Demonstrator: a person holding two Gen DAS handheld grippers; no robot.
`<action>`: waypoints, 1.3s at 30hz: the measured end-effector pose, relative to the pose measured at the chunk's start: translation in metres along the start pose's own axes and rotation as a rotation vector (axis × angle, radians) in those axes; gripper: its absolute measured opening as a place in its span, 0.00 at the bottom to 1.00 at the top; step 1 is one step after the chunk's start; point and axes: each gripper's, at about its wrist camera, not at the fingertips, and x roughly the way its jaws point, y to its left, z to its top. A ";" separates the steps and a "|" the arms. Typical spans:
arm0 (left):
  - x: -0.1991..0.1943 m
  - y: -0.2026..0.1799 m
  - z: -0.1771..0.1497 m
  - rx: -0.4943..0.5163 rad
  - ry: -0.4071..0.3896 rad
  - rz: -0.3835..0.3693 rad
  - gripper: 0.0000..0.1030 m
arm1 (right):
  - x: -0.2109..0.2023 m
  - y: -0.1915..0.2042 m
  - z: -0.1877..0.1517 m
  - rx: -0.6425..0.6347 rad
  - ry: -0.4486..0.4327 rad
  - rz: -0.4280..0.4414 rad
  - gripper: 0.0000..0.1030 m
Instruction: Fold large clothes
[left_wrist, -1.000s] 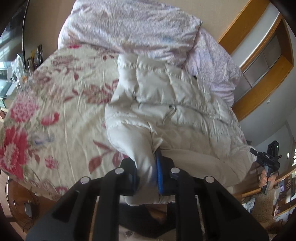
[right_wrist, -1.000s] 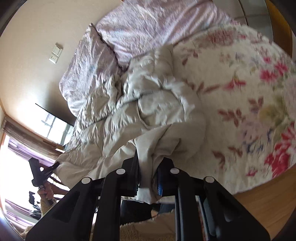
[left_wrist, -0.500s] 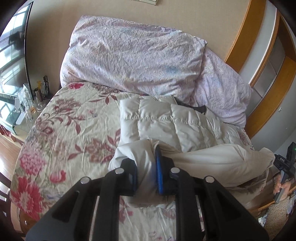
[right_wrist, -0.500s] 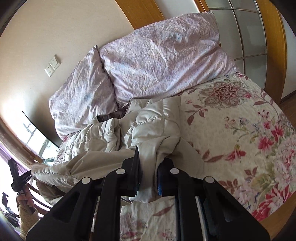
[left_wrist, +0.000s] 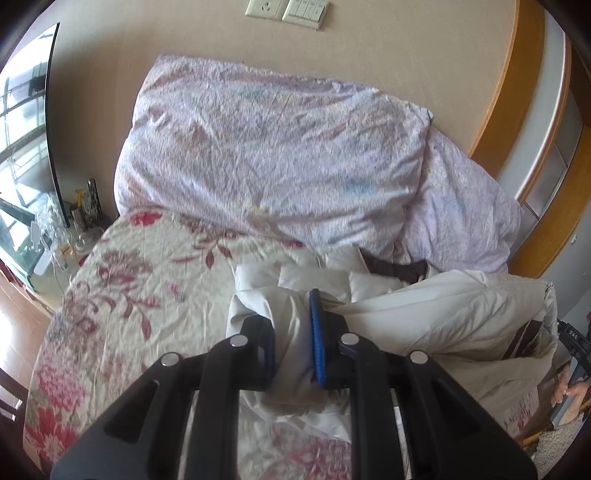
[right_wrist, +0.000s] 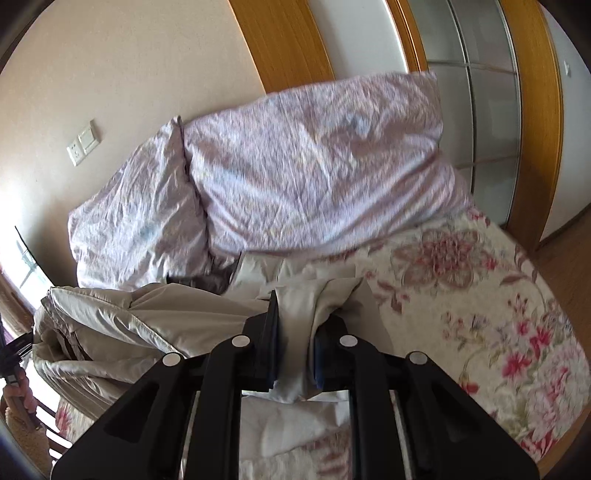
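Note:
A cream padded jacket (left_wrist: 436, 314) (right_wrist: 122, 317) lies on the flowered bedspread (left_wrist: 140, 288) (right_wrist: 480, 295), its near hem raised off the bed and stretched between both grippers. My left gripper (left_wrist: 293, 325) is shut on one corner of the hem; cream cloth bunches between its blue pads. My right gripper (right_wrist: 295, 325) is shut on the other corner, a fold of pale cloth pinched between its fingers. The jacket's far part rests by the pillows, its dark collar lining (left_wrist: 391, 267) showing. Each wrist view catches the other gripper at its edge, held by a hand (left_wrist: 569, 391) (right_wrist: 18, 395).
Two lilac pillows (left_wrist: 273, 155) (right_wrist: 314, 166) lean on the beige wall at the bed's head. A wooden-framed wardrobe (right_wrist: 476, 92) stands right of the bed. A bedside stand with bottles and clutter (left_wrist: 70, 229) is at the left. Wall sockets (left_wrist: 284, 11) sit above the pillows.
Both grippers have risen and moved toward the pillows, carrying the jacket's hem up and over its body. The quilted front is now mostly covered by the lifted lining.

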 end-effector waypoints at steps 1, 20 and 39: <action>0.004 -0.003 0.008 0.000 -0.016 0.011 0.16 | 0.003 0.002 0.006 0.004 -0.017 -0.004 0.14; 0.174 -0.027 0.058 -0.050 -0.008 0.109 0.53 | 0.141 0.010 0.064 0.173 -0.171 -0.103 0.77; 0.180 -0.099 0.002 0.321 -0.046 0.310 0.98 | 0.203 0.081 -0.012 -0.337 0.214 -0.208 0.68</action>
